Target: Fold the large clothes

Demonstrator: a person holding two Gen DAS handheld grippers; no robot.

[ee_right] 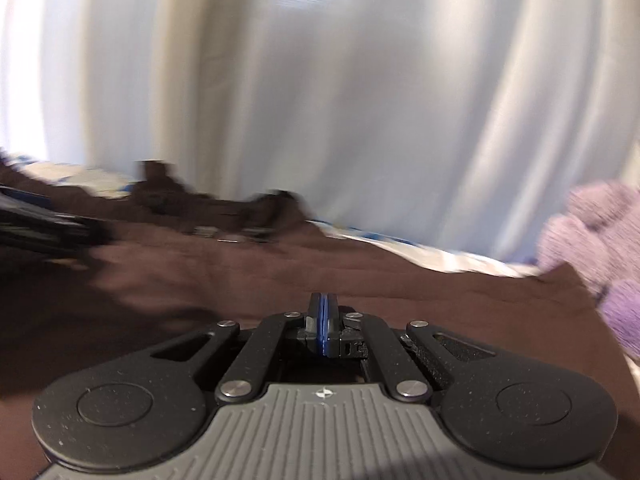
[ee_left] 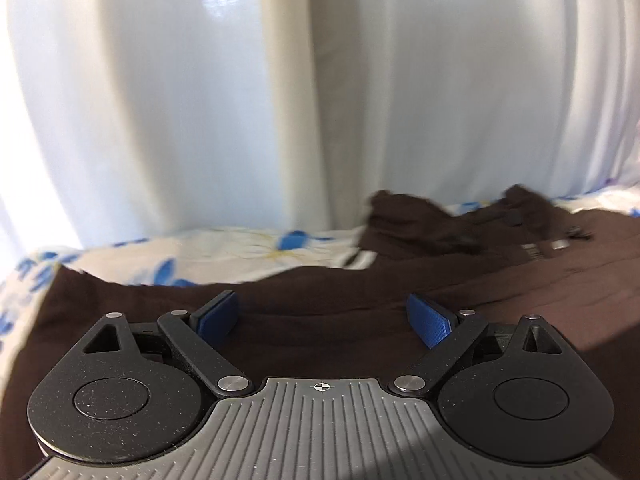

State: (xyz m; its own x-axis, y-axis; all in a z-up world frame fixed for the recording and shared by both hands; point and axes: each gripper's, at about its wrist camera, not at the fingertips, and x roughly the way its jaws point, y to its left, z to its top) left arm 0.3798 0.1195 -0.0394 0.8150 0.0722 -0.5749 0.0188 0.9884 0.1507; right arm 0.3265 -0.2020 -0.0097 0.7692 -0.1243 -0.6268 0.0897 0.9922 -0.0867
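A large dark brown garment (ee_left: 328, 296) lies spread on a bed, with its rumpled collar and label end (ee_left: 472, 228) at the far right. My left gripper (ee_left: 322, 314) is open, its blue pads wide apart just above the brown cloth, holding nothing. In the right wrist view the same brown garment (ee_right: 360, 280) fills the lower half. My right gripper (ee_right: 323, 306) is shut, its blue pads pressed together low over the cloth; no cloth shows between them. The left gripper appears as a dark blur at the left edge (ee_right: 44, 228).
A white bedsheet with blue flowers (ee_left: 224, 252) lies under the garment. White curtains (ee_left: 160, 100) hang close behind the bed. A purple knitted item (ee_right: 600, 248) sits at the right edge of the right wrist view.
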